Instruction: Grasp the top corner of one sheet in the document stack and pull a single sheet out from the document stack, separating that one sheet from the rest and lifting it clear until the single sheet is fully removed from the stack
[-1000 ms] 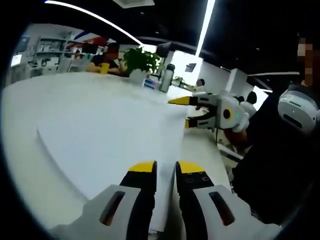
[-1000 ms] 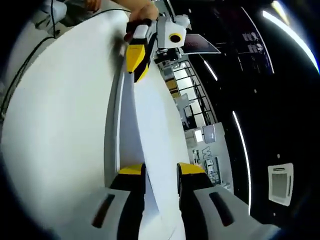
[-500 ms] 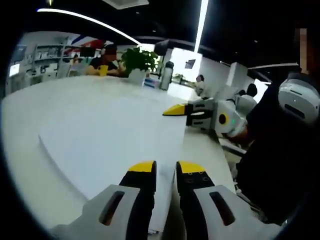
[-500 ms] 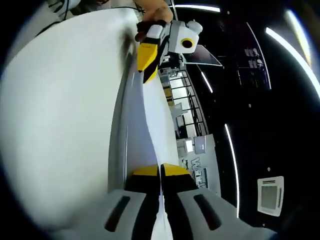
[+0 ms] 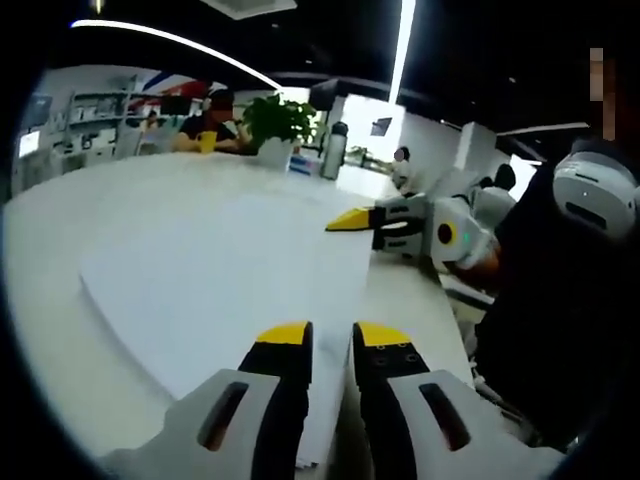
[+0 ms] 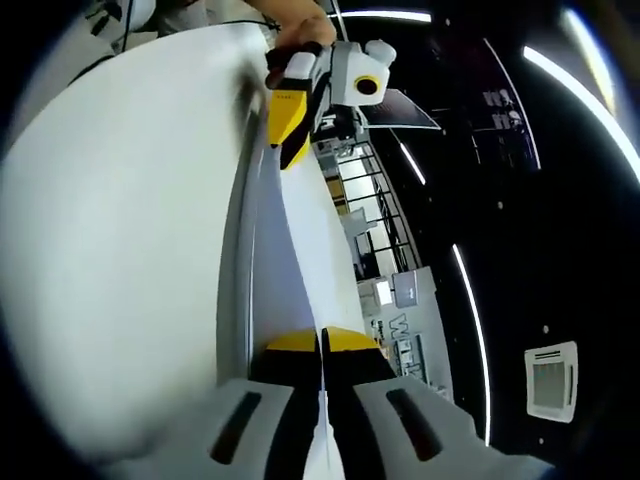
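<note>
Right gripper view, nearest: the right gripper [image 6: 321, 342] has its yellow tips pressed together on the edge of a single sheet [image 6: 305, 250], which runs away from the jaws as a thin white band raised off the document stack [image 6: 238, 250]. A shadowed gap shows between the sheet and the stack, so this end is lifted.

Farther along the same sheet, the left gripper [image 6: 285, 115] sits at the far end. In the left gripper view, the left gripper [image 5: 331, 336] has its tips slightly apart with the paper's near edge between or just under them; I cannot tell whether it pinches anything.

Beyond that, the document stack [image 5: 230, 270] lies flat on the white counter [image 5: 60, 230], and the right gripper [image 5: 365, 222] shows at the stack's far right corner. A potted plant [image 5: 278, 122] and a bottle [image 5: 334, 152] stand at the counter's far end.

Progress, judged: corner grasp done, separation begun. Remaining: pull the sheet fully clear of the stack.
</note>
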Tool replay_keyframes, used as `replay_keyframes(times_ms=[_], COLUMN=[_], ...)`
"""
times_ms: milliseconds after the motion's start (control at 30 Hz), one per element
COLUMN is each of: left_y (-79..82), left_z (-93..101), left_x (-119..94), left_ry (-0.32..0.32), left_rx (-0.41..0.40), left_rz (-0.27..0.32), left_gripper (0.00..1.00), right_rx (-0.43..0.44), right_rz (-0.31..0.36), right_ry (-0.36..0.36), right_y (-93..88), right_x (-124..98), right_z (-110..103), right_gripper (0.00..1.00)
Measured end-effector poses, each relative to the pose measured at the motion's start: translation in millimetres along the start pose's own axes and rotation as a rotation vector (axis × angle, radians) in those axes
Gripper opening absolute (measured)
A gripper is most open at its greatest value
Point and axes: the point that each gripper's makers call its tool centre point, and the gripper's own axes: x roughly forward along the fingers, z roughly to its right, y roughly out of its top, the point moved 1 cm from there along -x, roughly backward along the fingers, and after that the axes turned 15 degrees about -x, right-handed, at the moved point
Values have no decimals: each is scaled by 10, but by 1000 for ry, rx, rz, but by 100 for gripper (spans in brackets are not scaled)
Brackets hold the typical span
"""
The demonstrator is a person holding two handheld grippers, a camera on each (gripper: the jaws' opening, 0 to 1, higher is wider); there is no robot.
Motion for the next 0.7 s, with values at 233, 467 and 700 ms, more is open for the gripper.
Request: replay_keyframes(times_ms=[233, 467, 700], left_y=[31, 142, 107], left_z=[68, 163, 230], left_x=[-13, -199, -539], left_ry=[79, 188, 275], left_rx=[91, 163, 96], left_rz=[7, 106, 286], left_gripper=[29, 32, 31], right_rx=[63, 62, 72], right_rz=[7, 9, 7], right_ry=[-2, -4, -5], right_y=[-15, -7, -6], right_x=[-6, -3, 5], right_z=[13, 12, 15], right_gripper=[2, 2, 2])
